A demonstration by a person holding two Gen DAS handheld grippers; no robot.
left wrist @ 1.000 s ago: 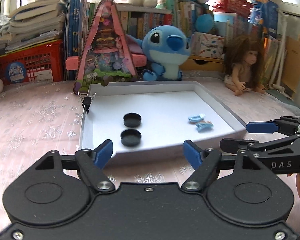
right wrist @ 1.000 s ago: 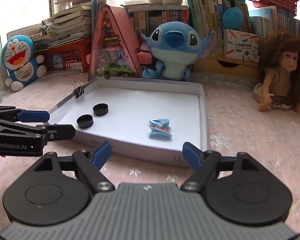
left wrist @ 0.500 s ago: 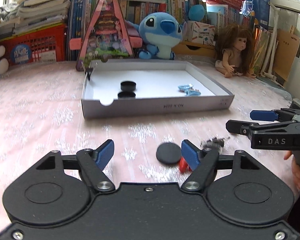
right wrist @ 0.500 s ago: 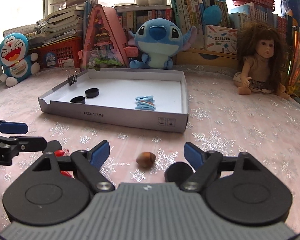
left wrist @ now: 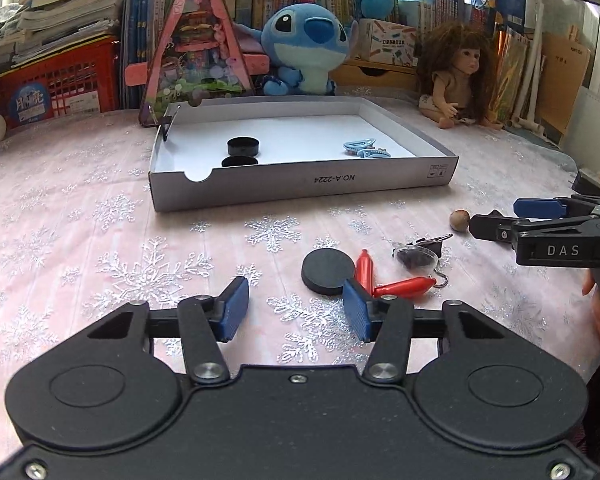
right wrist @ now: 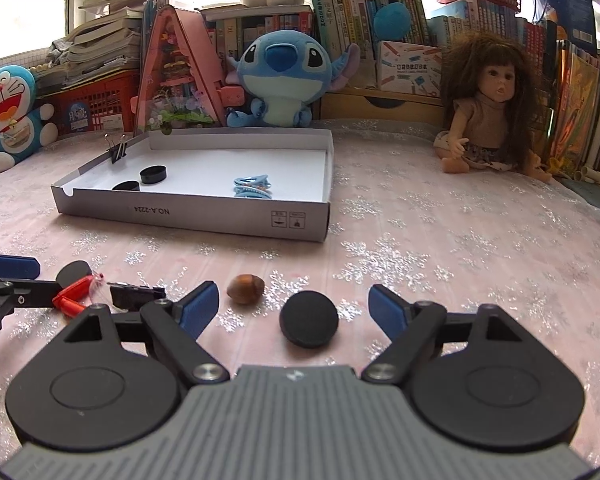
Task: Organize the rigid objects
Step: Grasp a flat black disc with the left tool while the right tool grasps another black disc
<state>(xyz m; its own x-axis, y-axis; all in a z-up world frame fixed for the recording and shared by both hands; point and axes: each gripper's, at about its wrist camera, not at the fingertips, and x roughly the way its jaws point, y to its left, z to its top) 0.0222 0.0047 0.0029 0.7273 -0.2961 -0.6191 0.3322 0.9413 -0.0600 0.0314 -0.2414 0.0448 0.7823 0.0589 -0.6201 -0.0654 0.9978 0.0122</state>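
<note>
A white cardboard tray (left wrist: 300,186) (right wrist: 204,220) holds two black caps (left wrist: 242,146) (right wrist: 153,174) and blue hair clips (left wrist: 364,149) (right wrist: 252,187). On the pink cloth lie a black disc (left wrist: 326,271), red clips (left wrist: 384,280) (right wrist: 74,294), a small clear dome with a black binder clip (left wrist: 418,254), and a brown nut (left wrist: 460,220) (right wrist: 245,289). Another black disc (right wrist: 309,319) lies between my right gripper's fingers. My left gripper (left wrist: 296,308) is open, just short of the first disc. My right gripper (right wrist: 296,310) is open and empty.
A Stitch plush (left wrist: 308,52) (right wrist: 280,76), a pink triangular toy house (left wrist: 196,52), a doll (left wrist: 460,76) (right wrist: 488,112), a red basket (left wrist: 52,88), a Doraemon toy (right wrist: 8,112) and book stacks line the back. A binder clip (right wrist: 118,148) grips the tray's left wall.
Both grippers have pulled back from the tray and dropped low over the cloth. The loose disc, red clips, dome and nut have come into view close in front.
</note>
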